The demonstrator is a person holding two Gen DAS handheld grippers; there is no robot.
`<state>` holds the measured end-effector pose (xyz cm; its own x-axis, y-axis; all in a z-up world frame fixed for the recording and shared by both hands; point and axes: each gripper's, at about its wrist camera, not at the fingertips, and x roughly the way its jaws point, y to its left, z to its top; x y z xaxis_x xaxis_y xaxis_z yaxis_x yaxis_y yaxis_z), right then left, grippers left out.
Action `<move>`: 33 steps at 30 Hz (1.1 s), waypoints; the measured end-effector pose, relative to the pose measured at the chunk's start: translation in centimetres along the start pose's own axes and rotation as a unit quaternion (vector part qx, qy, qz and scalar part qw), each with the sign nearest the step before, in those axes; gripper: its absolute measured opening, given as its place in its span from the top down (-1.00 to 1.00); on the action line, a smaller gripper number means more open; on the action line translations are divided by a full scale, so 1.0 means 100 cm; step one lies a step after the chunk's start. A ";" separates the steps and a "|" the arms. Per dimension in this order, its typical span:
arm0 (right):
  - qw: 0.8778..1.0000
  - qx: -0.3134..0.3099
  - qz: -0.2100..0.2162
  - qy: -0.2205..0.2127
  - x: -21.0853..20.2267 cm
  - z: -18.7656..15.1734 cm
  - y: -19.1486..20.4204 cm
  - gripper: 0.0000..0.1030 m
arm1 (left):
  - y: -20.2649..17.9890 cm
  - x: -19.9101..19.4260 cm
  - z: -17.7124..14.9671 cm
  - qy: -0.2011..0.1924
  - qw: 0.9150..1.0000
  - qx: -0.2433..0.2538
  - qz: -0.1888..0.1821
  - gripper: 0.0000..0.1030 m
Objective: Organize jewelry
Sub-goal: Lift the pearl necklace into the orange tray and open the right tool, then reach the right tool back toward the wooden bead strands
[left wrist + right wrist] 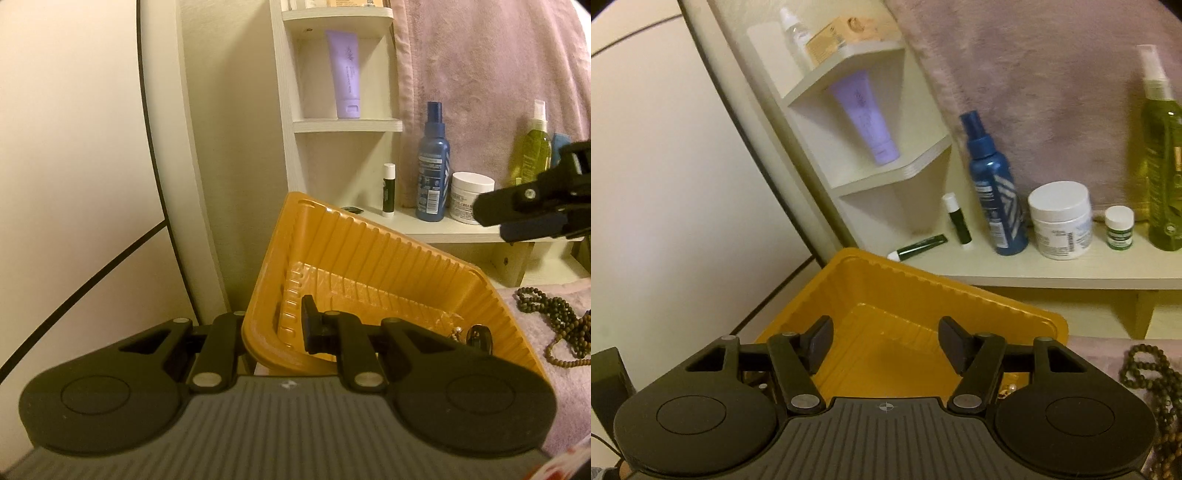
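Left gripper: I have it clamped narrow on the near rim of the orange tray, which it holds tilted. Right gripper: jaws wide, nothing between them, poised over the tray's hollow. Small jewelry pieces: lying in the tray's low corner; blurred, kind unclear. Beaded necklace: on the mauve cloth just right of the tray. Blue spray bottle and white jar: on the shelf behind the tray.
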<state>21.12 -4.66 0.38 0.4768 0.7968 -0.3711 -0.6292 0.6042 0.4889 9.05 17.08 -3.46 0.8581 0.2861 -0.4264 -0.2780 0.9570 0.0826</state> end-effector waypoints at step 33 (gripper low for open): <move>0.973 0.039 -0.222 0.051 -0.113 -0.078 -0.092 -0.23 | -0.002 0.005 0.000 0.012 1.000 0.006 0.015 0.72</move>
<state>16.73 -19.21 -6.02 0.6251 0.4557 -0.6337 -0.3242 0.8901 0.3203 9.54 17.03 -3.67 0.8388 0.3127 -0.4457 -0.2969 0.9489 0.1069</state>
